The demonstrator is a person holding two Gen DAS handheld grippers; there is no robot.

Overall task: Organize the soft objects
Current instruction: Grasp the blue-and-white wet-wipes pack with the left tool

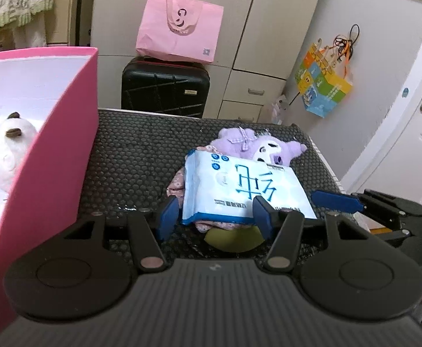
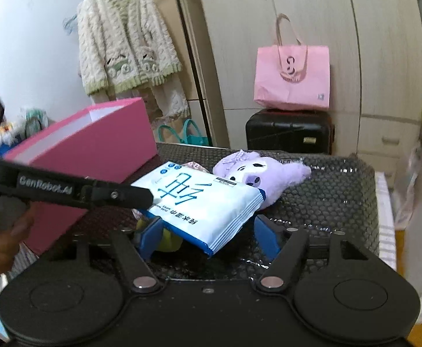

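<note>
A white and blue pack of wet wipes (image 1: 240, 188) (image 2: 205, 205) lies on top of a pile on the black dotted mat (image 1: 141, 156). Behind it lies a purple plush toy (image 1: 257, 147) (image 2: 257, 173); a floral cloth item (image 1: 176, 185) and a yellow-green item (image 1: 231, 238) (image 2: 167, 240) lie under it. My left gripper (image 1: 215, 217) is open, its fingers either side of the pack's near edge. My right gripper (image 2: 208, 235) is open around the pack's near corner. A pink box (image 1: 54, 150) (image 2: 95, 156) at the left holds a white plush bear (image 1: 5, 150).
A black suitcase (image 1: 164, 86) with a pink bag (image 1: 179, 31) on it stands behind the table by cream cabinets. A colourful bag (image 1: 324, 84) hangs on the white door at right. The right gripper shows at the right edge of the left view (image 1: 355, 202).
</note>
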